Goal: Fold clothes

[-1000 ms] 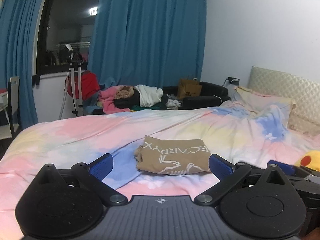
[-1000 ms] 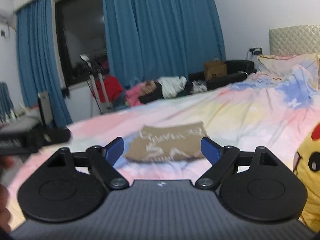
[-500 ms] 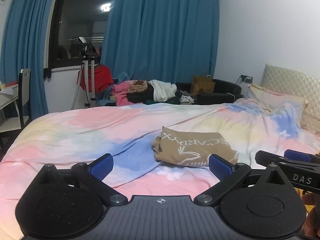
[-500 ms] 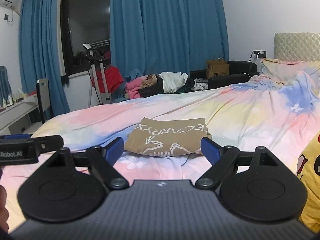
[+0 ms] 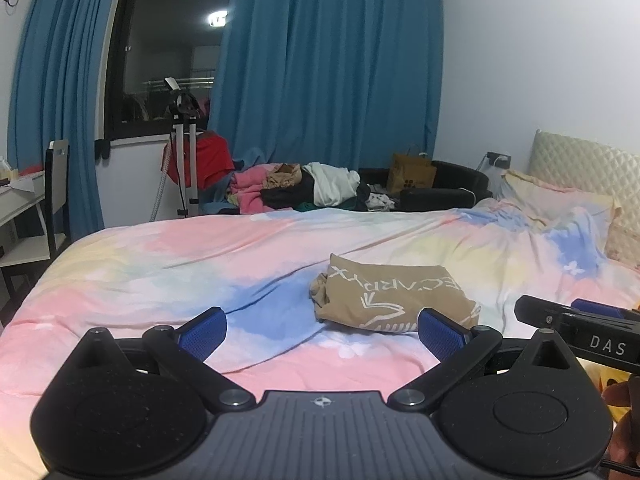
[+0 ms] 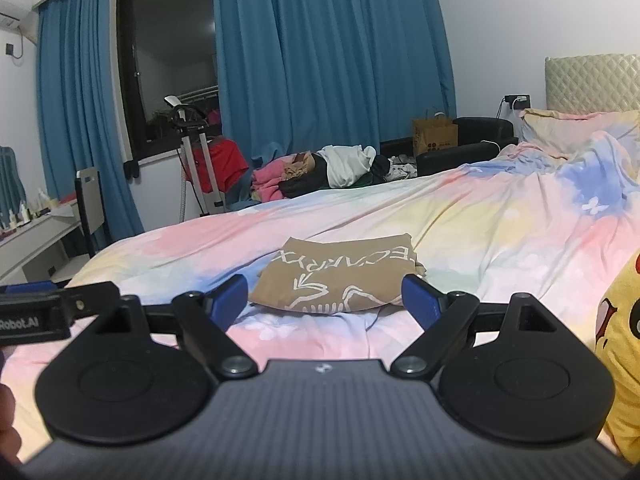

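1. Holding both tools level, note that your left gripper (image 5: pixel 322 330) and right gripper (image 6: pixel 324 298) each have their jaws spread wide with nothing between them, above the near edge of the bed.
2. Look just past them: the tan shirt (image 6: pixel 340 276) lies in a compact folded rectangle on the pastel duvet (image 5: pixel 160 264), and the fold looks finished, so don't disturb it.
3. Mind the yellow plush (image 6: pixel 624 344) at your right.
4. Reach next, probably, for the clothes pile (image 5: pixel 304 190) beyond the far edge of the bed; take one garment only.
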{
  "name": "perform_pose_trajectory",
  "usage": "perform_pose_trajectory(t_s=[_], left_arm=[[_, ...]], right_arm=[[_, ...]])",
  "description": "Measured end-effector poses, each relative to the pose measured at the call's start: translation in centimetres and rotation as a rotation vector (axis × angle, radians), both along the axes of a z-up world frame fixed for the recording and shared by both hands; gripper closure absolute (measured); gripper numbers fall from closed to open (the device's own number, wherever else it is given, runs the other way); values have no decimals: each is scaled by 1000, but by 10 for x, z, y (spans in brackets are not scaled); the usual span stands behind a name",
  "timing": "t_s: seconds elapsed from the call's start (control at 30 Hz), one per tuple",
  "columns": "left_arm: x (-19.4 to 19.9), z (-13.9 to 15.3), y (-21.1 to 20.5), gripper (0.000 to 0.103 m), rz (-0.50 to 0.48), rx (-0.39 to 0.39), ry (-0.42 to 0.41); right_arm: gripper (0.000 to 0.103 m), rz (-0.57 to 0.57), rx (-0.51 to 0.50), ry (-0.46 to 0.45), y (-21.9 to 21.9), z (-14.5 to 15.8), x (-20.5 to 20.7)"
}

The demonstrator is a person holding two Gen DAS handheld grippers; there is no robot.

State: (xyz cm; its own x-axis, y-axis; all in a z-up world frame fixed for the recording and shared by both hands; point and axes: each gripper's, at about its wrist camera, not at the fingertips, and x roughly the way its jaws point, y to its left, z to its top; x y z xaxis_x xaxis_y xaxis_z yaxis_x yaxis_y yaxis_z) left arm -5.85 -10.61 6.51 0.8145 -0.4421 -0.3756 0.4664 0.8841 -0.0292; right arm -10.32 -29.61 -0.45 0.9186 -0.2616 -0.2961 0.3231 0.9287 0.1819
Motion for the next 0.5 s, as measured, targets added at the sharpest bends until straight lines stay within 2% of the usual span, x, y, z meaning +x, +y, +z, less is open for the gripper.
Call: perform_pose_trajectory(t_s=[0.5], left_arm=[[-2, -7, -6, 0, -5, 40, -6]], right_arm=[[18, -3, 5, 32, 0, -2, 7]])
